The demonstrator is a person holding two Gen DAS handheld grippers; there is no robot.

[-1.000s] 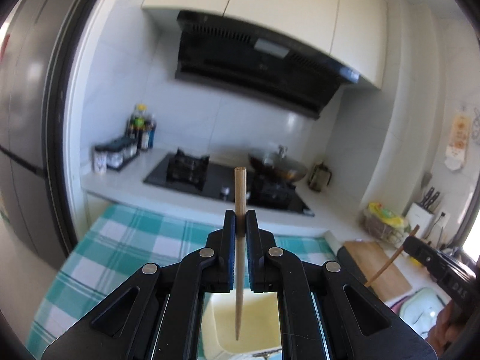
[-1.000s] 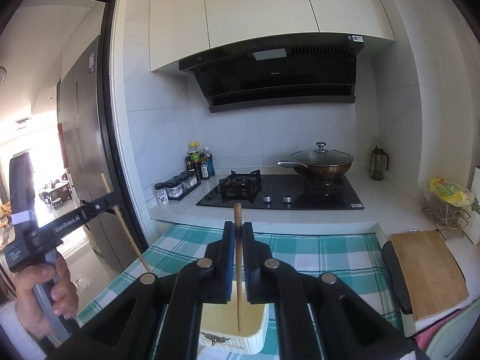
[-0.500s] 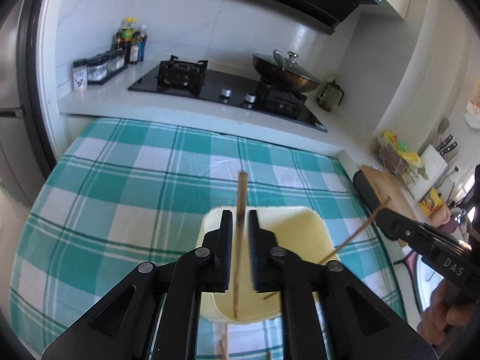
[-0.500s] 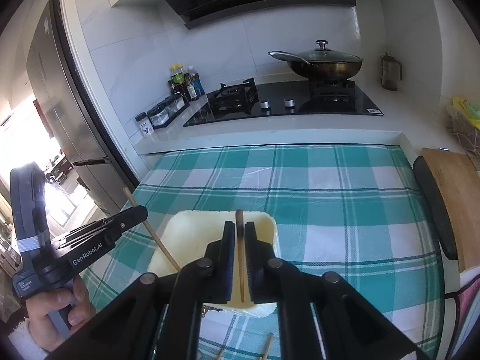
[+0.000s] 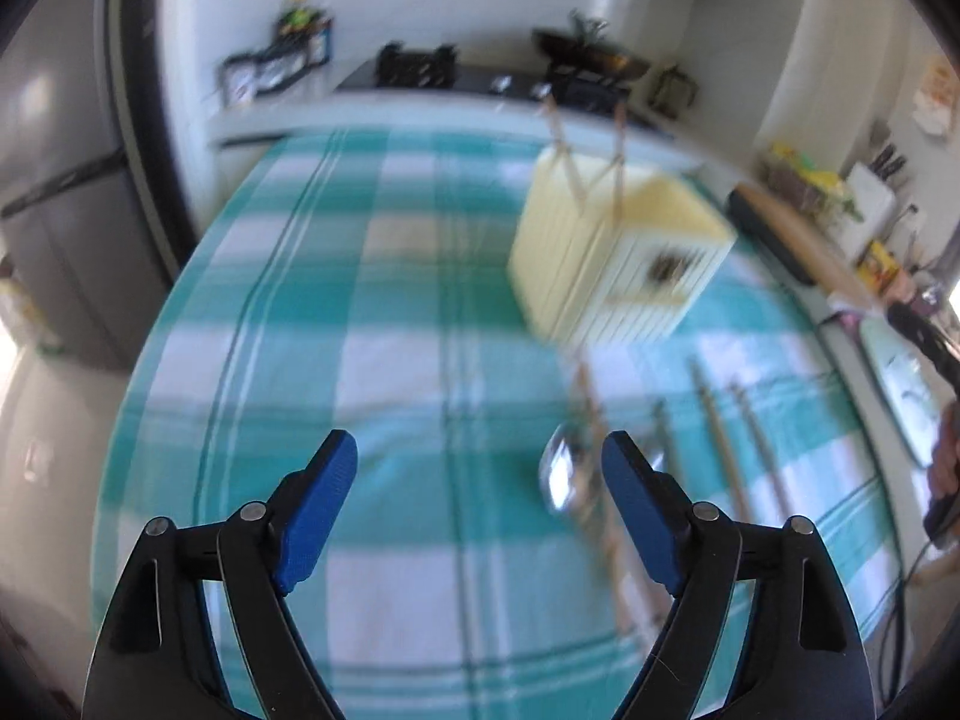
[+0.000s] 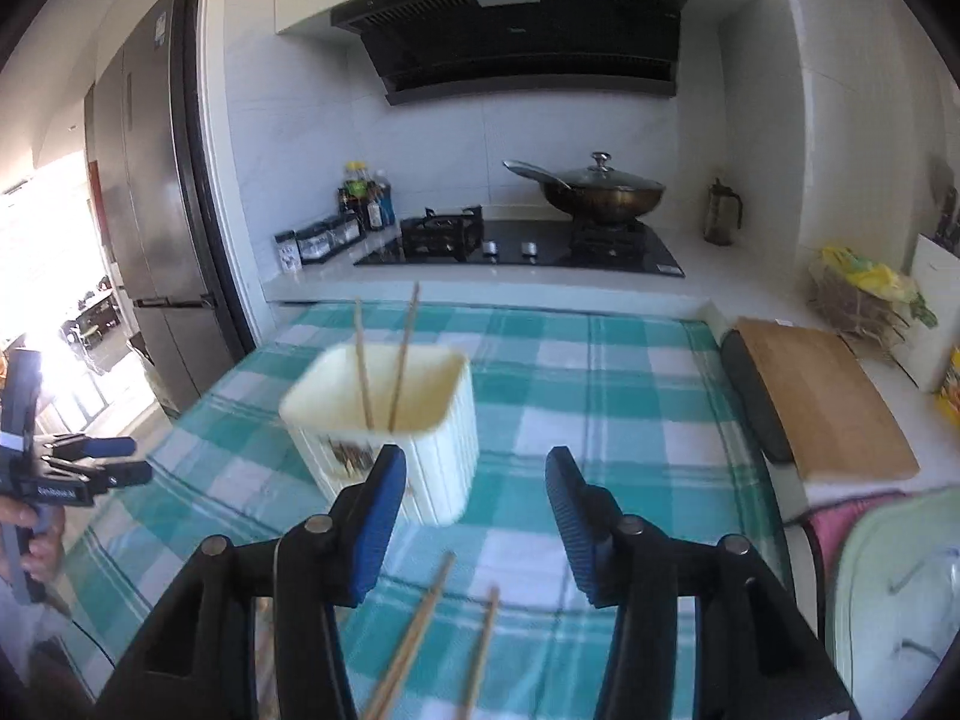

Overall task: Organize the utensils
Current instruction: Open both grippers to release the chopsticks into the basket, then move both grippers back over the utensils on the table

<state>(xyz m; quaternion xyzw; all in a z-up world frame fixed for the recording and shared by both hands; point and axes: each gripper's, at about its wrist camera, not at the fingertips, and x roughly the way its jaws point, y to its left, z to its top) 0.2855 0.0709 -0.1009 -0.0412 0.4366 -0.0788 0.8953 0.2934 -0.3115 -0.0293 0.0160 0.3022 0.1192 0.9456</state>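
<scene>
Both grippers are out of the holder and both have just been opening: the left gripper [image 5: 474, 480] stands with its blue pads spread wide and only checked cloth between them, and the right gripper [image 6: 474, 498] has its pads parted too, nothing gripped. The cream utensil holder [image 6: 390, 438] stands upright on the teal checked tablecloth [image 6: 630, 396], out toward the middle of the table, and two wooden chopsticks [image 6: 384, 366] stand inside it, leaning and crossing low down with their tops poking well above the rim. In the left wrist view the picture is heavily smeared, but the same holder [image 5: 624, 258] shows ahead and to the right of the open pads, with the two sticks [image 5: 594, 162] jutting out of its top. On the cloth nearer the cameras, loose utensils lie waiting: a metal spoon [image 5: 561, 474] just beside the left gripper's right-hand pad, and several more chopsticks [image 5: 720, 450] laid side by side past it toward the table's right edge. The right wrist view catches a pair of loose chopsticks [image 6: 420, 630] flat on the cloth directly under its fingers. At that view's left edge a hand [image 6: 27, 534] grips the handle of the left tool. Beyond the table's far edge runs the counter, with the hob [image 6: 522, 246] and a lidded wok [image 6: 600, 192]; a wooden cutting board [image 6: 822, 402] lies off the right edge.
</scene>
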